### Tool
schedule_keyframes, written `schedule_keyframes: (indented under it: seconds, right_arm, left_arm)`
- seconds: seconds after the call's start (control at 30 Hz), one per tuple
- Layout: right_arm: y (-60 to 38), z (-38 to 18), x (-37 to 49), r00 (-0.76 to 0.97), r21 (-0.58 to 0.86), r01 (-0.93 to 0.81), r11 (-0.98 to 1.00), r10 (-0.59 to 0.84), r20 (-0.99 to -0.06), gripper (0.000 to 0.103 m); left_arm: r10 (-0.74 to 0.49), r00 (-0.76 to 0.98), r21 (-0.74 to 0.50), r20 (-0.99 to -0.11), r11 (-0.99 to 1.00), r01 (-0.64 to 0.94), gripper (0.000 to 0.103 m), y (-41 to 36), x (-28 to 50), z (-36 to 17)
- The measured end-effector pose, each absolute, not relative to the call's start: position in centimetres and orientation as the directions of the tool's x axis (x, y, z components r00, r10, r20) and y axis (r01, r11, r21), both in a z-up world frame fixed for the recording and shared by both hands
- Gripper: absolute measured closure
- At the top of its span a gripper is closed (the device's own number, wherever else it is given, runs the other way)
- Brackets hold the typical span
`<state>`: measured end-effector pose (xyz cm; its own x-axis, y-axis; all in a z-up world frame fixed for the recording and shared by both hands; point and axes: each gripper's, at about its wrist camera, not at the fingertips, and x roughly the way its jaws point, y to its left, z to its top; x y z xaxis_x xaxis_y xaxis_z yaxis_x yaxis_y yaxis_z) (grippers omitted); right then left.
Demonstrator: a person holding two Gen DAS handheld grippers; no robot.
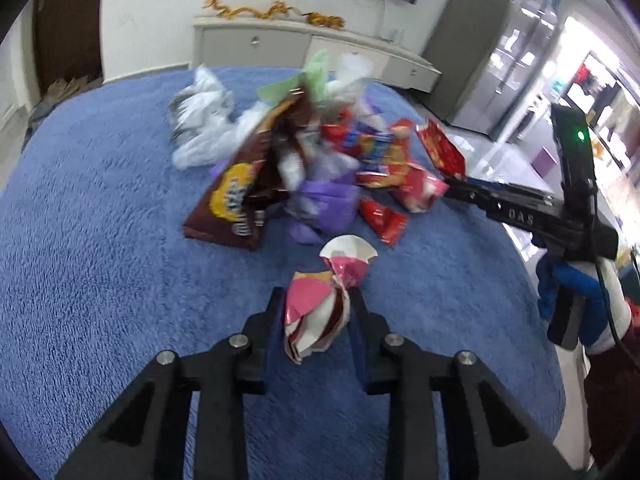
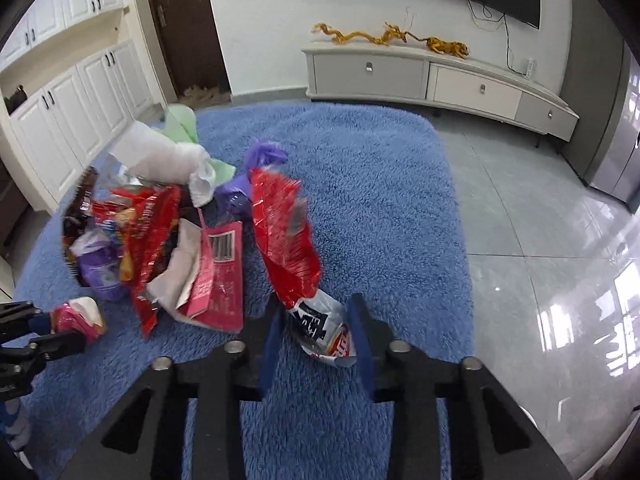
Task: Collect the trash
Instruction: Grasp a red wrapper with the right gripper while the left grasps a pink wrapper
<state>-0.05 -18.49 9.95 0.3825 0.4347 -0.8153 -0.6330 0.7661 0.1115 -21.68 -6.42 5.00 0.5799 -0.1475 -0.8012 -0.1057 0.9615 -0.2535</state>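
A heap of trash point(image 1: 304, 160) lies on a blue shaggy rug point(image 1: 100, 260): a brown snack bag point(image 1: 240, 196), white plastic bags, purple and green bags, red wrappers. My left gripper point(image 1: 316, 300) is shut on a crumpled pink and white wrapper point(image 1: 320, 304), just in front of the heap. My right gripper point(image 2: 316, 308) is shut on a red snack bag point(image 2: 286, 236) with a white end, held upright to the right of the heap point(image 2: 160, 232). The right gripper shows in the left wrist view point(image 1: 452, 178); the left gripper shows in the right wrist view point(image 2: 60, 328).
A low white TV cabinet point(image 2: 432, 76) with golden ornaments stands beyond the rug, under a wall TV. White cupboards point(image 2: 68, 92) and a brown door are at the left. Glossy grey floor tiles point(image 2: 540, 240) lie right of the rug.
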Motion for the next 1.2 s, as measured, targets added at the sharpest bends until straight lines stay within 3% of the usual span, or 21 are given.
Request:
schedule_keyframes:
  seconds: [0.27,0.4,0.57,0.77,0.83,0.9,1.03,1.2]
  right_arm:
    - [-25.6,13.0,-3.4,0.43,0.221,-0.585,0.78,0.53,-0.731,0.081]
    - [-32.5,12.5,-4.4,0.492,0.223,-0.458,0.86,0.455,-0.742,0.081]
    - [-42.6,8.2,-5.0,0.468,0.204,-0.205,0.957,0.278,-0.839,0.08]
    - [-49.1,4.9,-5.2,0.421,0.21,-0.065,0.975,0.218,-0.881,0.068]
    - [-50.3,4.7,-5.1,0.425,0.199,-0.031,0.98,0.193,-0.884,0.062]
    - [-51.0,4.9,-5.2,0.436,0.172,-0.003,0.985,0.156,-0.886,0.053]
    - [-51.7,5.7,-5.5,0.456,0.151,0.035,0.988,0.119,-0.882,0.052]
    - [-51.5,6.6,-6.1,0.481,0.152,0.043,0.987,0.113,-0.87,0.052]
  left_arm:
    - [-0.273,0.588,-0.298,-0.761,0.953,0.058,0.078,-13.3,-21.1,8.1]
    - [-0.391,0.546,-0.333,-0.741,0.92,0.206,0.078,-20.1,-16.9,9.4]
    - [-0.476,0.457,-0.349,-0.751,0.874,0.338,0.078,-29.3,-11.0,8.9]
    - [-0.519,0.372,-0.381,-0.77,0.841,0.384,0.072,-37.7,-5.8,7.5]
    - [-0.542,0.327,-0.412,-0.774,0.824,0.389,0.067,-39.8,-4.8,6.5]
    - [-0.568,0.279,-0.45,-0.774,0.804,0.388,0.054,-41.4,-4.2,5.7]
    - [-0.58,0.259,-0.461,-0.772,0.792,0.4,0.05,-41.6,-5.1,4.9]
    - [-0.527,0.356,-0.38,-0.772,0.831,0.407,0.05,-37.9,-6.6,6.1]
